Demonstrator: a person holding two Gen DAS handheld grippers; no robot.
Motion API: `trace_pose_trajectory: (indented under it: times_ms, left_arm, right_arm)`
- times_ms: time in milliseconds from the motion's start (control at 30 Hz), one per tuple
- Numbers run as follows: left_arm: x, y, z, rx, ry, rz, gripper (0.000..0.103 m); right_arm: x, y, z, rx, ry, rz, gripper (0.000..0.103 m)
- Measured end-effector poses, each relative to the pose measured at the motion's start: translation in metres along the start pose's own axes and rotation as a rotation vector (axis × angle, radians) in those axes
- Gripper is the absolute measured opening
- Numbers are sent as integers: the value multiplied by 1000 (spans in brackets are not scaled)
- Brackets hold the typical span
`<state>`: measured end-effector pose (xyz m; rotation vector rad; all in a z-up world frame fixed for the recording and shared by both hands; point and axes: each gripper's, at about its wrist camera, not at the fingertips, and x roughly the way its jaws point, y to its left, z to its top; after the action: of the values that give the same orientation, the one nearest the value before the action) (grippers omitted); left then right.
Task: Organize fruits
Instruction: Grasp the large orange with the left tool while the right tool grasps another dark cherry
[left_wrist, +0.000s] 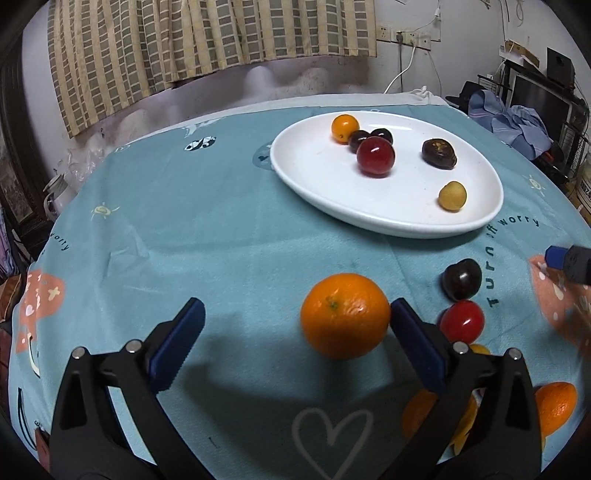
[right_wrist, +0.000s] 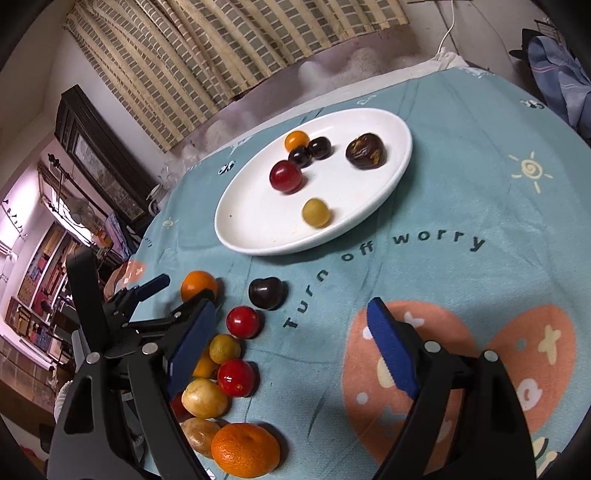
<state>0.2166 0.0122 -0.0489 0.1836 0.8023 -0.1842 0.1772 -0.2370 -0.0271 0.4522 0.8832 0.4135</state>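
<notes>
My left gripper (left_wrist: 297, 314) stands wide open low over the teal cloth. An orange (left_wrist: 345, 315) rests on the cloth between its fingers, close against the right pad (left_wrist: 410, 332), with the left pad far from it. The right wrist view shows that orange (right_wrist: 197, 282) between the left gripper's (right_wrist: 186, 288) fingers. A white plate (left_wrist: 314, 166) farther back holds several small fruits, among them a red one (left_wrist: 375, 156) and a yellow one (left_wrist: 452, 195). My right gripper (right_wrist: 290, 306) hangs open over the cloth, gripping nothing.
Loose fruit lies in a row on the cloth: a dark cherry (right_wrist: 266, 292), a red tomato (right_wrist: 242, 322), a second red one (right_wrist: 236, 377), yellowish fruits (right_wrist: 205, 398) and a mandarin (right_wrist: 245, 450). The table's rounded edge runs behind the plate (right_wrist: 258, 221), with curtain and wall beyond.
</notes>
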Motion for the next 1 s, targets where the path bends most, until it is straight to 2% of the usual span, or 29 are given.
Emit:
trace_pose_trajectory:
  times_ms: [233, 333, 500, 567, 667, 800, 933, 1000]
  left_arm:
    - [9, -7, 2, 32, 40, -11, 100]
    - [17, -2, 2, 8, 83, -12, 101]
    - [24, 8, 0, -50, 116, -72, 101]
    - [25, 10, 0, -61, 120, -83, 101]
    - [26, 8, 0, -58, 122, -80, 101]
    - [26, 8, 0, -59, 122, -80, 101]
    - [26, 8, 0, -59, 122, -80, 101]
    - [26, 8, 0, -59, 122, -80, 101]
  right_arm:
    - [14, 12, 1, -55, 46, -21, 84]
    - [25, 28, 8, -121, 71, -80, 84]
    - [38, 50, 18, -200, 72, -127, 82]
    - [48, 52, 19, -217, 101, -142, 64]
    - [62, 52, 16, -241, 140, -159, 48]
    - [74, 52, 14, -234, 159, -150, 46]
    - [78, 51, 14, -246, 148, -152, 32]
    - [76, 45, 14, -225, 139, -125, 31]
